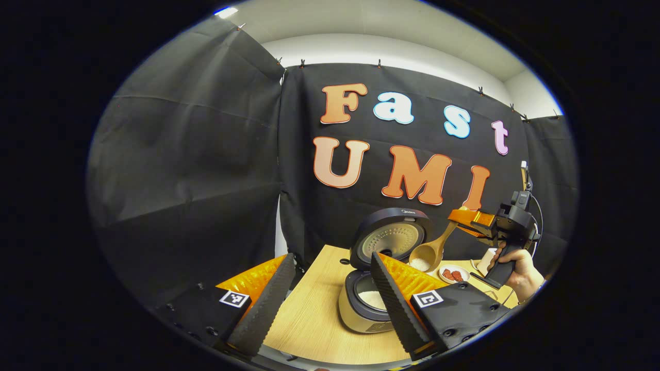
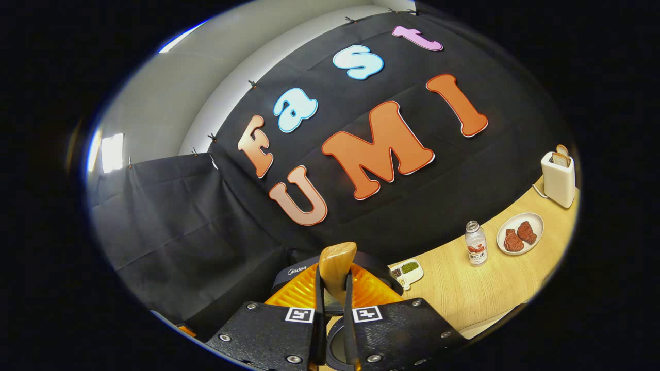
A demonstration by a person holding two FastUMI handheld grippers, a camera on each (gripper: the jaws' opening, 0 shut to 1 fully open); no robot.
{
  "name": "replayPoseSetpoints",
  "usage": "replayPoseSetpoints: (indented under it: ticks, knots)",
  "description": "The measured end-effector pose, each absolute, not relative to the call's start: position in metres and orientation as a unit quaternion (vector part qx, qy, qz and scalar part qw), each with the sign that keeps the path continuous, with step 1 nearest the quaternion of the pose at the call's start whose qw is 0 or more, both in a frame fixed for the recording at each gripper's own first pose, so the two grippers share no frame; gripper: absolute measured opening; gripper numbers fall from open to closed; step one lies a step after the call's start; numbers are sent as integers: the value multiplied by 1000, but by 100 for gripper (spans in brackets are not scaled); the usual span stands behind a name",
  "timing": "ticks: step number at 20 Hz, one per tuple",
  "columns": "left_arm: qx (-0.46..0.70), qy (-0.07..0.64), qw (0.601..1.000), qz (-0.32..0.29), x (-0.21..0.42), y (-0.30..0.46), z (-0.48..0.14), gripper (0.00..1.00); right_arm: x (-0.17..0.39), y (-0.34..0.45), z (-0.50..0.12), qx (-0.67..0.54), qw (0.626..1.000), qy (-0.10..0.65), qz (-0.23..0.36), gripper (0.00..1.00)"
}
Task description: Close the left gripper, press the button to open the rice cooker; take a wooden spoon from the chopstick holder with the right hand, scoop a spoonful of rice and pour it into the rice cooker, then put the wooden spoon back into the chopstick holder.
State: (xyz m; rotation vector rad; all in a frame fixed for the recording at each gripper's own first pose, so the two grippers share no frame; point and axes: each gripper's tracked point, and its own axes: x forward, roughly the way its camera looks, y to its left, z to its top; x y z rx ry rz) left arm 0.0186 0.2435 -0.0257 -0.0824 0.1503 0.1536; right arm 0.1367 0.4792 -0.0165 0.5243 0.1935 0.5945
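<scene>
The wooden table (image 1: pixel 314 314) runs along the foot of the booth wall, and the rice cooker (image 1: pixel 363 304) stands on it with its lid (image 1: pixel 390 238) tipped up and back; white rice shows in the pot, though the left gripper's (image 1: pixel 330 301) near finger hides part of the rim. That gripper hangs near the cooker with its fingers spread wide, holding nothing. At the right, a hand (image 1: pixel 521 270) holds the right gripper (image 1: pixel 460 216), whose fingers are clamped on the handle of the wooden spoon (image 1: pixel 430 252); the bowl, with rice in it, hangs beside the lid above the table. In the right gripper view the handle (image 2: pixel 336 268) stands up between the pressed fingers, hiding most of the cooker. Farther right sit a toaster (image 2: pixel 558 178), a plate of red meat (image 2: pixel 520 233), a small bottle (image 2: pixel 475 243) and a little divided dish (image 2: pixel 407 271), its contents too small to tell.
</scene>
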Motion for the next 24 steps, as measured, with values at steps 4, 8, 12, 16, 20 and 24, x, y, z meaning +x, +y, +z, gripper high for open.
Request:
replayPoseSetpoints:
  ticks: [4,8,12,16,20,24]
  knots:
    - [-40,74,994,77,19,244,-24,98,134,482,-16,234,923,86,292,13]
    - [-37,76,994,75,20,242,-25,98,131,489,-15,210,926,77,303,13]
    - [-32,78,993,78,21,244,-28,100,129,496,-24,188,928,79,311,13]
    - [-37,81,993,80,21,245,-31,98,127,499,-35,129,940,62,308,13]
    - [-32,82,993,78,22,244,-30,98,123,505,-43,89,944,52,313,13]
    - [-26,83,993,78,23,243,-32,98,118,514,-48,52,944,39,323,13]
